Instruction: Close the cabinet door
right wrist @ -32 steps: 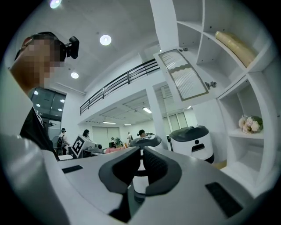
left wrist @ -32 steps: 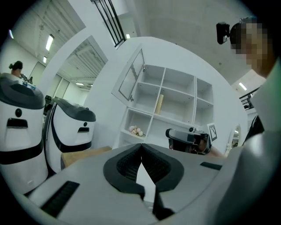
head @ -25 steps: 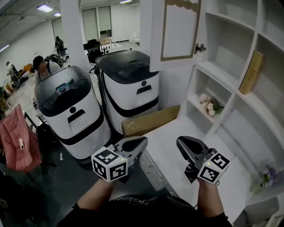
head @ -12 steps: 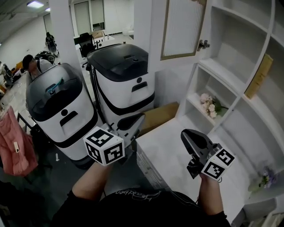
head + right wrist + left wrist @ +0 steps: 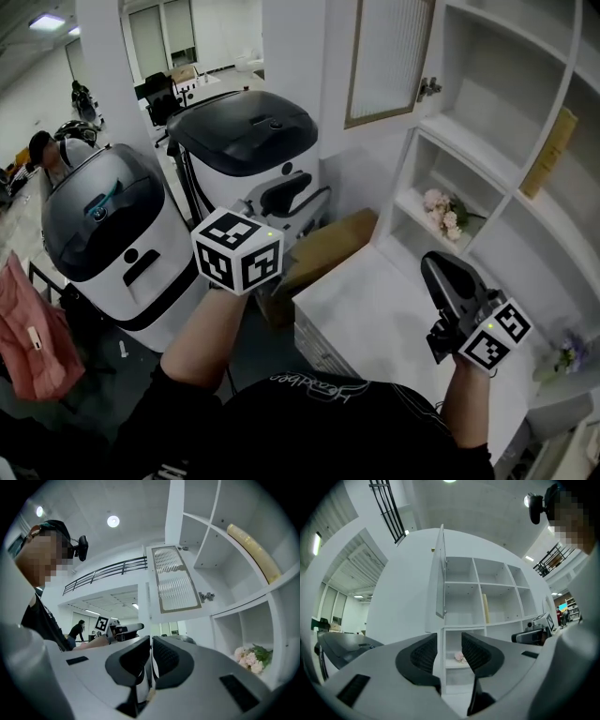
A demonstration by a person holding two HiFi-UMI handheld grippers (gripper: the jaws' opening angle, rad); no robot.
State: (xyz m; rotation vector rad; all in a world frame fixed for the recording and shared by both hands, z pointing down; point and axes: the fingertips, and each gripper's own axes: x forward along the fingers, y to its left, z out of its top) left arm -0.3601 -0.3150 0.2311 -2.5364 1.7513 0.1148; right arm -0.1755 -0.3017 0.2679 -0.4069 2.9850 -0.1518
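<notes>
Head view: left gripper (image 5: 302,197) level (opening, empty)

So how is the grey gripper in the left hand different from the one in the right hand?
The left grey gripper is held higher than the right grey gripper. The left's jaws stand apart, having just been opening, with nothing between them; the right's are together. Both carry a black-and-white marker cube.

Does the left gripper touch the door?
Apart: the left gripper view shows the door far beyond the left gripper; its empty fingers have just been opening.
</notes>
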